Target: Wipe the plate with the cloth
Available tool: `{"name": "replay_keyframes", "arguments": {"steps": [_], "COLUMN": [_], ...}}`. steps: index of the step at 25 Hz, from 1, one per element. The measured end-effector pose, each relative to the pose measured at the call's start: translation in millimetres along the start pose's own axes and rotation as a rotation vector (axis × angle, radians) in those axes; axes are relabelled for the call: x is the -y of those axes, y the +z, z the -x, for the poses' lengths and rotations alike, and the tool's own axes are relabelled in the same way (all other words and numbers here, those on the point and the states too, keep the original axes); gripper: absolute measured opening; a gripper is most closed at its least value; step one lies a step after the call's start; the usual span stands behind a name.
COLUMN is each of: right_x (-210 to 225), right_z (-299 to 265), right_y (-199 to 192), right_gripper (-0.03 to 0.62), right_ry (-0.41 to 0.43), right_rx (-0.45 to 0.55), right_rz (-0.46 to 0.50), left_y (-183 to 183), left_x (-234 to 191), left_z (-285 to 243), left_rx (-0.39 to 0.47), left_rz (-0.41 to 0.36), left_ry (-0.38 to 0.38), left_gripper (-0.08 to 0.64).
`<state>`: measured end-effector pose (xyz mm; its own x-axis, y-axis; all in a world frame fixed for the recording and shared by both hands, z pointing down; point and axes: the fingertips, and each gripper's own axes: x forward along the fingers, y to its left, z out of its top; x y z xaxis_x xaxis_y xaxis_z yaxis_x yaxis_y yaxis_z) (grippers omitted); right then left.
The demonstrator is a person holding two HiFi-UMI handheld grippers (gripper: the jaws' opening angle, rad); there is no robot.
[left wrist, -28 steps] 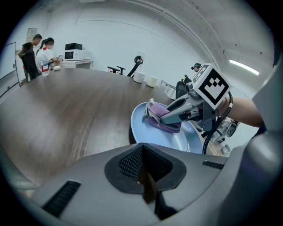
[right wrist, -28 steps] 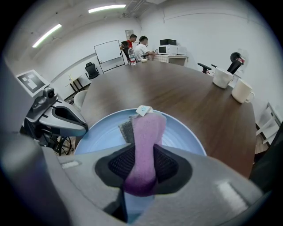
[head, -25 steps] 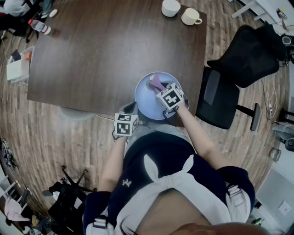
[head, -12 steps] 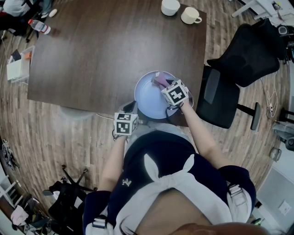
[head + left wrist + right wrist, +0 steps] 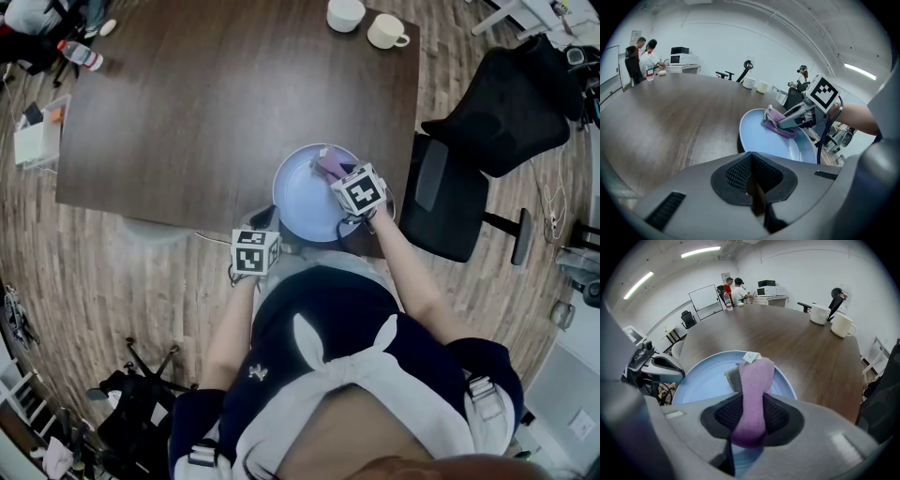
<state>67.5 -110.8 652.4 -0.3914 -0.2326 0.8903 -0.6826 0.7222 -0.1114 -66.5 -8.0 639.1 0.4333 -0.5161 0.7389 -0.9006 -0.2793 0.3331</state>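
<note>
Pink cloth (image 5: 754, 380) on blue plate (image 5: 705, 378).
Right gripper (image 5: 751, 401) pinches the cloth; left gripper (image 5: 751, 174), jaws together, sits beside the plate.

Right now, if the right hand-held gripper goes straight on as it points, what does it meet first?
Probably the blue plate, pressed through the pink cloth that the right hand-held gripper holds.

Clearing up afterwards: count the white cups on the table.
2. Both stand at the far edge of the table: the left cup, and beside it the right cup, which has a handle. None seems hidden.
</note>
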Motion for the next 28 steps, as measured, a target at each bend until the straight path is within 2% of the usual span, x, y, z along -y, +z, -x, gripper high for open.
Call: {"name": "replay_keyframes", "arguments": {"steps": [11,25,28], "right_x": [-10.9,-44.4,-57.5], "right_z": [1.0,-2.7,0.2], "right_y": [-7.6,-4.6,-5.0], "right_gripper": [0.124,0.124,0.124], "right_ry": [0.020,0.064,0.072], "right_rx": [0.009,0.047,0.028], "right_rz": [-0.061,-0.004,-0.002], "left_y": [-1.7,-2.0,-3.0], "left_x": [-0.8,1.2,1.0], "left_z": [1.2,2.9,4.2], "left_rx": [0.001,0.004,0.004], "left_rz": [-0.002,0.003,0.001], "left_ry": [0.009,0.012,0.010], "left_gripper": [0.006,0.006,0.006]}}
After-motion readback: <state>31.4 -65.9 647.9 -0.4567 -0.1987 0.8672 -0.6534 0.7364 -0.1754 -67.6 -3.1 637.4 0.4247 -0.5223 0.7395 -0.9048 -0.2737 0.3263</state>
